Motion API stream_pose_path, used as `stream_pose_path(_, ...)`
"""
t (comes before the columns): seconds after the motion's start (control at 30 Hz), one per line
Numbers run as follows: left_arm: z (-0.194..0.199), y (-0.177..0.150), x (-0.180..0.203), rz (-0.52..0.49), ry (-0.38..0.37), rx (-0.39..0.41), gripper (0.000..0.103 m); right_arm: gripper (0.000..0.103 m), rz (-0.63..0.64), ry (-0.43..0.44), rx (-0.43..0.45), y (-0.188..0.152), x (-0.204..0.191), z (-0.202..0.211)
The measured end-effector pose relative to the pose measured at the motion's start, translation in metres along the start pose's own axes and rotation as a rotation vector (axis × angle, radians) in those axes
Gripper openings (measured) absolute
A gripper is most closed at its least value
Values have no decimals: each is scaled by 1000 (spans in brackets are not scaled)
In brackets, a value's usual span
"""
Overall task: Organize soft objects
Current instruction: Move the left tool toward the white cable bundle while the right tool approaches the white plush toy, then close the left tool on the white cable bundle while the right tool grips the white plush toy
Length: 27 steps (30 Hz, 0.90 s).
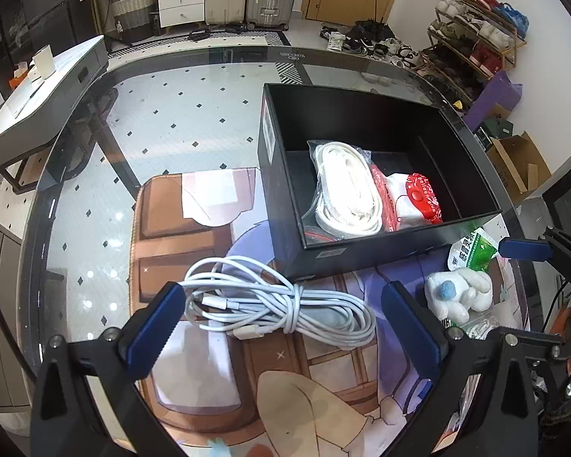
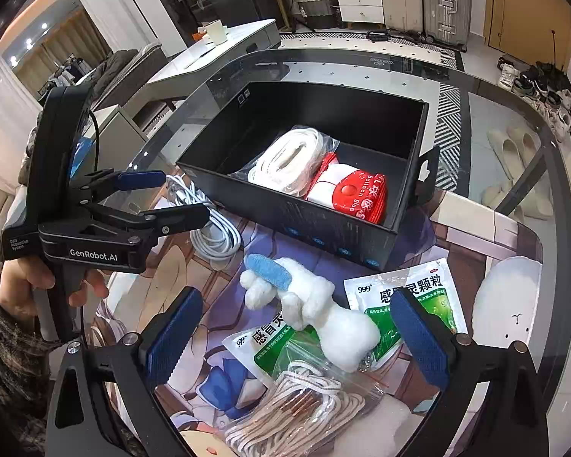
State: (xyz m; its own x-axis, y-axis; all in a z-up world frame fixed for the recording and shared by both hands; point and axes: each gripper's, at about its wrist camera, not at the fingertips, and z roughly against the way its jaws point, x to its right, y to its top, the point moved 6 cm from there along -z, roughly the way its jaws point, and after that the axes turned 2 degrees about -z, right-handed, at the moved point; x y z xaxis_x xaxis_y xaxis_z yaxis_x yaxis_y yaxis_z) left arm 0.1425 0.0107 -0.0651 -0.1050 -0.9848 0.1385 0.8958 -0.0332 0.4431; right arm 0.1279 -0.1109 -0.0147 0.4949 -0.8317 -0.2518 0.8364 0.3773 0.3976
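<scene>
Left gripper (image 1: 281, 327): fingers spread wide, holding nothing; the coiled white cable (image 1: 281, 304) lies on the mat between its blue pads, and the left pad looks to be just touching the coil, though the left wrist view does not settle this.
Left gripper from the side (image 2: 163, 198): only the right wrist view shows its whole body, a hand (image 2: 38, 282) on its grip, and the fingers parted above the cable (image 2: 213, 224).
Right gripper (image 2: 297, 339): fingers spread wide, gripping nothing; the white plush toy (image 2: 319, 312) lies between the pads, clear of both.
Plush toy: lies on the mat near the box's front wall, across two green-and-white sachets (image 2: 411, 297); in the left wrist view it shows as a small white lump (image 1: 456, 293) at the right edge.
Black box (image 1: 361, 247): open, standing on the glass table (image 1: 171, 114) with its front edge on the printed mat (image 1: 194, 236).
Box contents: a bagged white strap (image 1: 346, 186) and a red-and-white packet (image 1: 415, 198), side by side and touching.
Bagged cords (image 2: 300, 415): a clear bag of cream cords at the near edge of the mat, clear only in the right wrist view.
White cushion (image 2: 510, 304): at the right edge of the table, seen only from the right wrist.
</scene>
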Motion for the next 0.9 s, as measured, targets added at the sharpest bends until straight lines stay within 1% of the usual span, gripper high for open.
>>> stream_pose_path(0.37,-11,-6,4,21,-25,-32,103,100,68,-41,-28,1,-11,-23)
stream_pose_path(0.5,-15,-8,6,28,-20,-36,103,93,86,-79,-34,3,-12,-32)
stream_pose_path(0.57,-16,-7,6,27,-15,-35,103,88,89,-78,-42,3,-13,-36)
stream_pose_path(0.77,-18,-10,7,4,18,-43,103,79,93,-91,-42,5,-14,-42)
stream_pose_path(0.9,-18,-12,6,4,22,-38,103,73,97,-104,-39,9,-12,-43)
